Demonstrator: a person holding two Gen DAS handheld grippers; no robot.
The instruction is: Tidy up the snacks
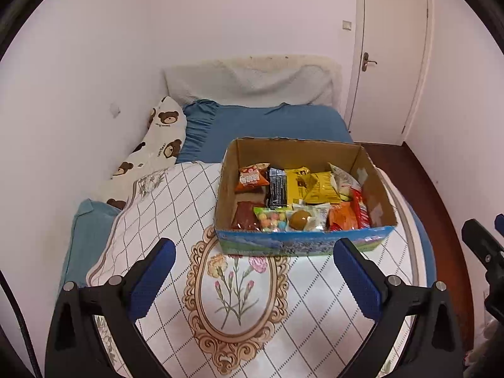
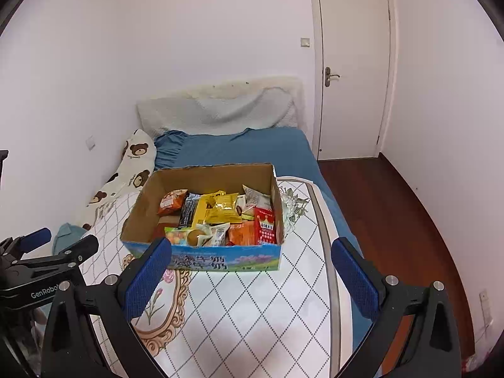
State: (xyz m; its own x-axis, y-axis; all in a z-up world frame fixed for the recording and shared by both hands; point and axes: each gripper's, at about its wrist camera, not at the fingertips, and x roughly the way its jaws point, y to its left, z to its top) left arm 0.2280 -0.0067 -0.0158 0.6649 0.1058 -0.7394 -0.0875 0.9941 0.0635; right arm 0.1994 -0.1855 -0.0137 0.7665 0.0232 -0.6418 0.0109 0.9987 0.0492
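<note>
Hovering wide open and empty, the left gripper point(image 1: 253, 278) and the right gripper point(image 2: 251, 275) both point up-frame at one brown cardboard box with a blue printed front point(image 2: 226, 260), which sits on the white quilted bed cover point(image 2: 252, 315). Its long axis runs across the frame. Both stand about equally near, the right slightly closer by my judgement. Inside lie roughly ten snack packets point(image 1: 302, 195); overlaps prevent an exact count.

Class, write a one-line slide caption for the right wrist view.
Open right hand-held gripper hovers before a cardboard box of assorted snack packets on a patterned bedspread.
</note>
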